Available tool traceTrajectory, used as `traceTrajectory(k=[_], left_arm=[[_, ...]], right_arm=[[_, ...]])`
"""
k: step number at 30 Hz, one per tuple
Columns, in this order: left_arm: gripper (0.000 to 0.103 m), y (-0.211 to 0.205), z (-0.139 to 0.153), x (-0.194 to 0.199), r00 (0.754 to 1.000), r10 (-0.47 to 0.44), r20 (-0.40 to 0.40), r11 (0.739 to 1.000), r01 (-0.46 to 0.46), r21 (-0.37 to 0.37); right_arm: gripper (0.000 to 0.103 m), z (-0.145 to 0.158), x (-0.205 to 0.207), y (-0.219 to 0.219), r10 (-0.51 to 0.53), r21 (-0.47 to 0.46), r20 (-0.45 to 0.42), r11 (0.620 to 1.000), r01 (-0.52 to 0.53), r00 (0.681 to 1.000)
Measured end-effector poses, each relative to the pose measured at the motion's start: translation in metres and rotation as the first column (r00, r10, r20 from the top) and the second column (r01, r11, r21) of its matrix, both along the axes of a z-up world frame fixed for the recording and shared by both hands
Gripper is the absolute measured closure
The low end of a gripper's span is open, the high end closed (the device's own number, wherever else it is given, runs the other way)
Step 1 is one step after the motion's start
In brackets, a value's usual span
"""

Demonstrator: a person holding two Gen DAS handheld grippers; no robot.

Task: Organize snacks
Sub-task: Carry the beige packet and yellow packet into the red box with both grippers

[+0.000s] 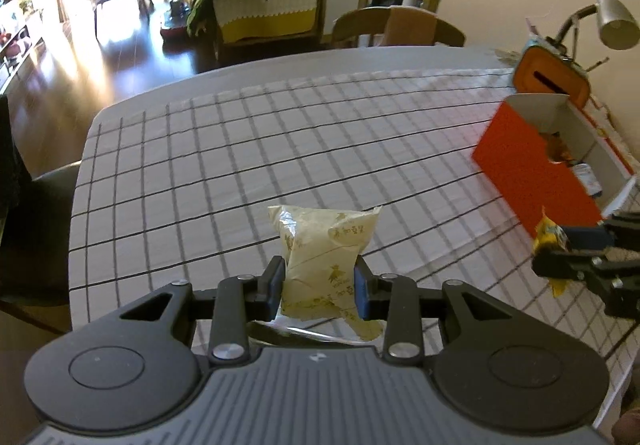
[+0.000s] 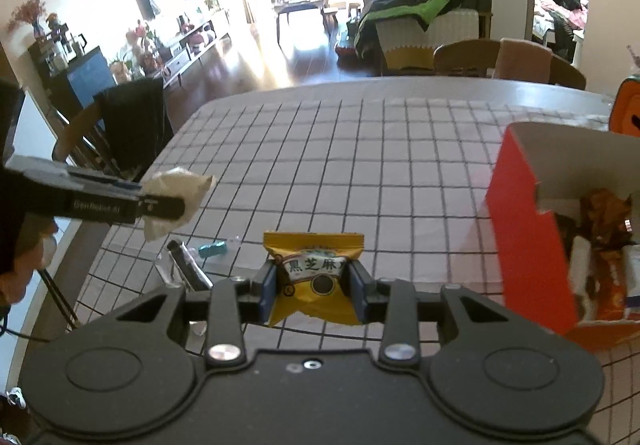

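Pale snack packet (image 1: 320,269) and yellow packet (image 2: 314,277) held aloft near open orange box (image 2: 528,229).

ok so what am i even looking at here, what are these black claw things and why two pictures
Each picture comes from a camera mounted on a handheld gripper; a person holds one in each hand. The left gripper is closed on a pale snack packet. The right gripper is closed on a yellow snack packet. Below is a table with a checked tablecloth. To the right stands an open orange box already holding snacks. A few small wrappers lie on the cloth.
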State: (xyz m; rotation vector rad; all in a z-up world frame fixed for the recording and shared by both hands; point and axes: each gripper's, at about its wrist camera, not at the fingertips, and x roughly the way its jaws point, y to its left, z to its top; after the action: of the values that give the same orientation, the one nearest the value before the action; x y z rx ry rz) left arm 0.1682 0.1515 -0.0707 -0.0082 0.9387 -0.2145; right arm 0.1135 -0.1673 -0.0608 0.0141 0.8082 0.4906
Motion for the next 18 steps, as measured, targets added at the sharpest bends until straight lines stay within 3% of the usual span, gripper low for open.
traceTrajectory(k=[18], left_arm=[[0.069,-0.137,0.050,-0.018,0.989,-0.108,0.103,0.994,0.109,-0.010]], right_arm=[[0.067,0.035,0.001,-0.103,-0.068,0.018,0.091,0.998,0.067,0.994]])
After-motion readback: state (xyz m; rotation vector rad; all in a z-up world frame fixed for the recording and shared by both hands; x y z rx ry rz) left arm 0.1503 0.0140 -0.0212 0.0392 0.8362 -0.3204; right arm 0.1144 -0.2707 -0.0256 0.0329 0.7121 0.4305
